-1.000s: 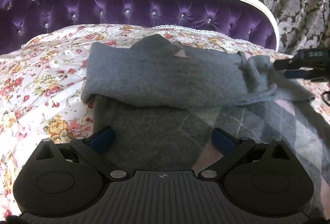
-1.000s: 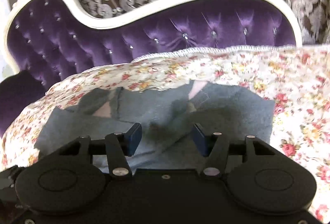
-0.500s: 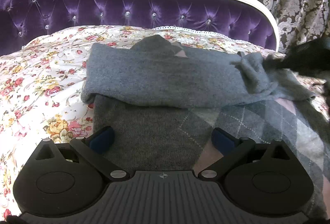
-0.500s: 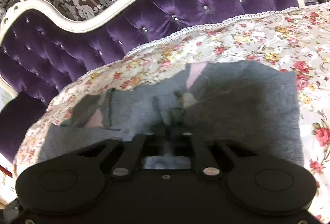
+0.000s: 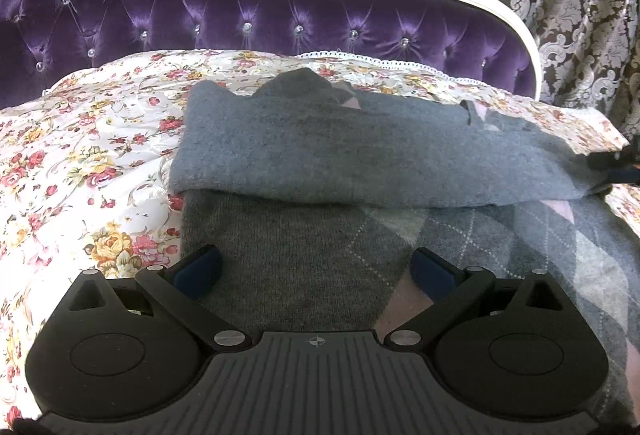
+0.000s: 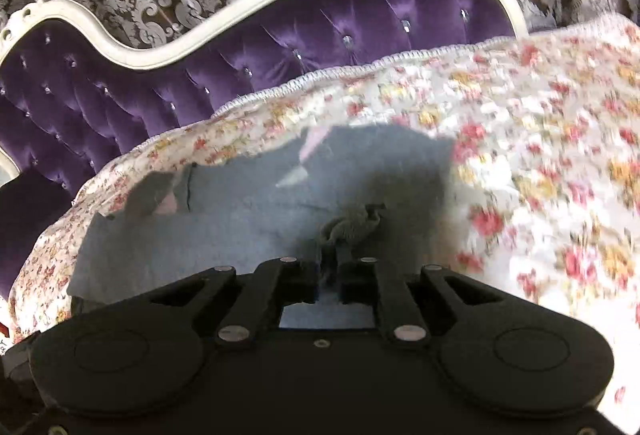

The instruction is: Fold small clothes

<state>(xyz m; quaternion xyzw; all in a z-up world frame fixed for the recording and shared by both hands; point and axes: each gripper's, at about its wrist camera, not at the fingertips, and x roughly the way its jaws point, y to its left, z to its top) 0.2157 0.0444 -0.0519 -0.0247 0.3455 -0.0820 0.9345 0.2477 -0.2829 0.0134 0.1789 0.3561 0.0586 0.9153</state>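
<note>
R gripper still clamped on sweater, pulled farther right; L gripper unchanged.

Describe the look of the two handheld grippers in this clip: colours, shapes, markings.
Both match. The left gripper has a matte black body with two round disc housings, a ribbed grey centre panel bearing a small crosshair mark, silver pivot rivets on black linkage bars, and dark blue finger pads. The right gripper shows the same black discs, linkages and rivets. No cables or sleeves visible.
</note>
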